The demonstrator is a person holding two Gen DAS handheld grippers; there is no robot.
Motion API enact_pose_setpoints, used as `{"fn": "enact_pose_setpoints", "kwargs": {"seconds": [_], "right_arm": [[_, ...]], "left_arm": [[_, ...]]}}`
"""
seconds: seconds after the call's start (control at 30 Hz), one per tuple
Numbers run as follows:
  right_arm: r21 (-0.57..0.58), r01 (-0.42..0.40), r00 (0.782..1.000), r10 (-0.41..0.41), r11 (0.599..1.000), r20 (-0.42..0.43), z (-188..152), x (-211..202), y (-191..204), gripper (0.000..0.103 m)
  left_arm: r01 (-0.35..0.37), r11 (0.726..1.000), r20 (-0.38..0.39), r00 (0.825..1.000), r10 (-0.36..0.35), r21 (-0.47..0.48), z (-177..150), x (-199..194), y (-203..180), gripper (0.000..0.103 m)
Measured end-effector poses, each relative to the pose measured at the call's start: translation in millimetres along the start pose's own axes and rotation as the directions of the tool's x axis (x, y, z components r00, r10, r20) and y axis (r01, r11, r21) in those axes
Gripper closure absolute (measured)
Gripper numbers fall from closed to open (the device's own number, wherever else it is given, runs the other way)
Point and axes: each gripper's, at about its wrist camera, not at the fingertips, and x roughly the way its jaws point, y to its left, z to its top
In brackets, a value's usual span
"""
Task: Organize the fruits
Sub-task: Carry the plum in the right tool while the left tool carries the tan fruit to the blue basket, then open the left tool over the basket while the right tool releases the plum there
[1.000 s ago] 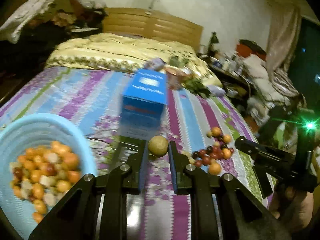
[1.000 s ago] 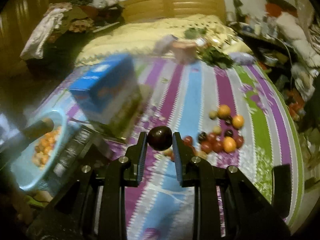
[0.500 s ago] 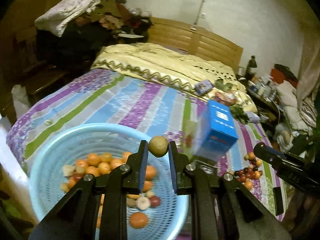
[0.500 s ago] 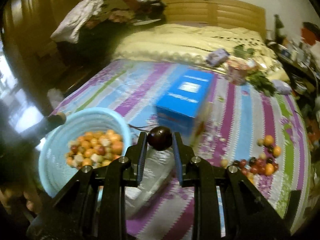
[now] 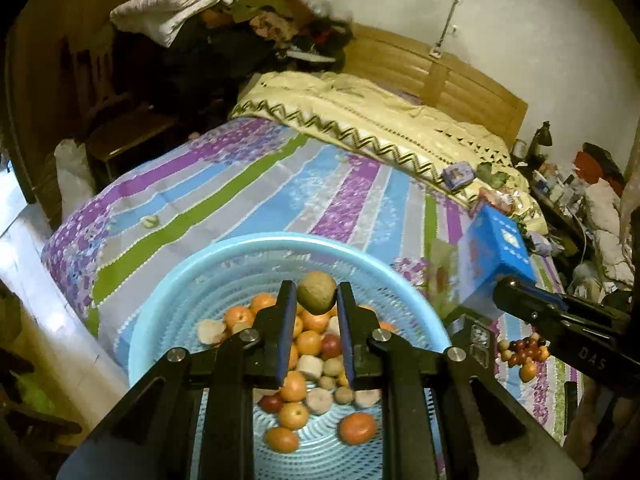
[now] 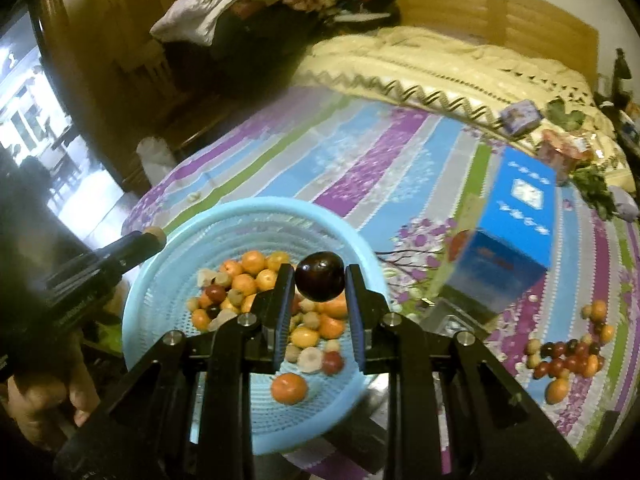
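My left gripper [image 5: 317,294] is shut on a small brownish-green round fruit [image 5: 317,292], held over the light blue mesh basket [image 5: 176,300]. Inside the basket lie several orange, red and pale fruits [image 5: 308,342]. My right gripper [image 6: 319,282] is shut on a dark purple round fruit [image 6: 319,281], also above the basket [image 6: 160,280] and its fruits [image 6: 248,280]. A small pile of loose fruits [image 6: 568,354] lies on the striped bedsheet to the right, and the same loose pile [image 5: 522,354] shows in the left wrist view.
A blue cardboard box [image 6: 512,232] stands on the bed right of the basket. The left tool [image 6: 92,272] and a hand [image 6: 44,396] sit at the basket's left edge. A folded cream quilt [image 5: 360,120] and clothes lie at the bed's head. Clutter lines the right side.
Both grippers have swung left from the loose fruit pile to above the blue basket, each carrying its fruit. The blue box has slid to the right in both views.
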Motion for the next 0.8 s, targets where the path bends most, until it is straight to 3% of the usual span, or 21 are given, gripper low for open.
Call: {"fn": "enact_pose_setpoints", "kwargs": {"seconds": [0.37,0.8], "right_arm": [[-0.069,-0.054,0.989,0.044,0.996,-0.141,-3.6,37.1,34.5,0.077],[-0.083,-0.089,0.959,0.063,0.993,-0.278,-18.8,64.8,43.4,0.077]], "left_arm": [[-0.026,0.999,-0.136,0.99,0.02,-0.043,-14.3,33.0,38.8,0.083],[-0.041,0.997,-0.341,0.94,0.018,-0.059,-36.8,70.0,62.9,0.083]]}}
